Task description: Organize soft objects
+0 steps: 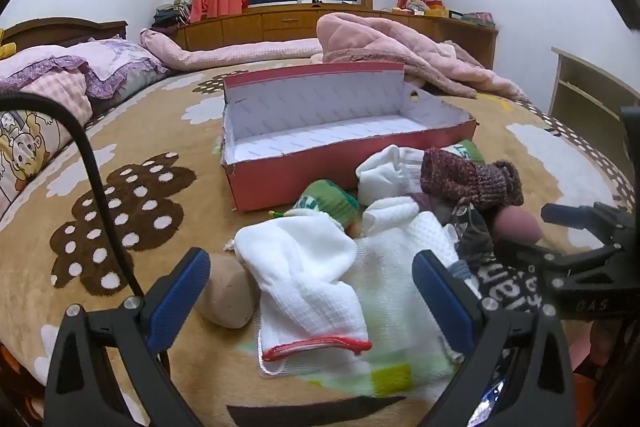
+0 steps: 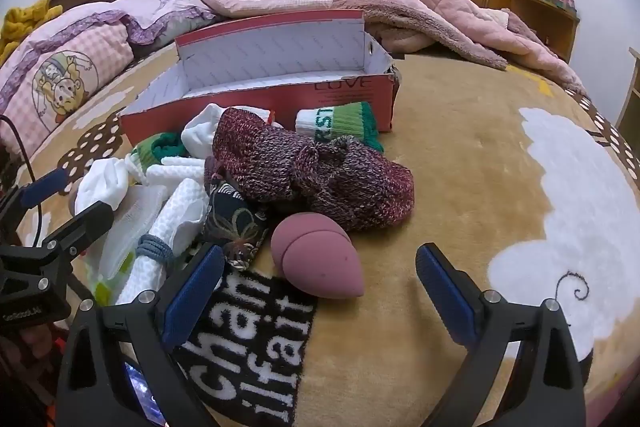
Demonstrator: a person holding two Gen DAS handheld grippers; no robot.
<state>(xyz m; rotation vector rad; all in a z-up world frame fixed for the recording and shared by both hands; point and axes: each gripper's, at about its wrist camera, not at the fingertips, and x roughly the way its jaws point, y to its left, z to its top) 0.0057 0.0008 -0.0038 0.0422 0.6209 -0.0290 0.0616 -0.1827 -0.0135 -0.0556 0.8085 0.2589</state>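
An open red cardboard box [image 1: 360, 163] with a white lining lies on the bed; it also shows in the right wrist view [image 2: 344, 99]. In front of it is a pile of soft things: a white waffle cloth with a red hem [image 1: 308, 291], a tan sponge [image 1: 226, 297], green-and-white socks [image 1: 328, 201], a maroon knitted piece [image 2: 312, 171] and a pink teardrop sponge [image 2: 316, 261]. My left gripper [image 1: 310, 303] is open around the white cloth, just above it. My right gripper [image 2: 320, 293] is open with the pink sponge between its fingers.
A brown blanket with white clouds [image 2: 560, 207] covers the bed. Pillows [image 1: 60, 87] lie at the left and a pink quilt [image 1: 400, 47] behind the box. A black mat with white letters [image 2: 256, 339] lies under the right gripper. A black cable [image 1: 100, 195] hangs at left.
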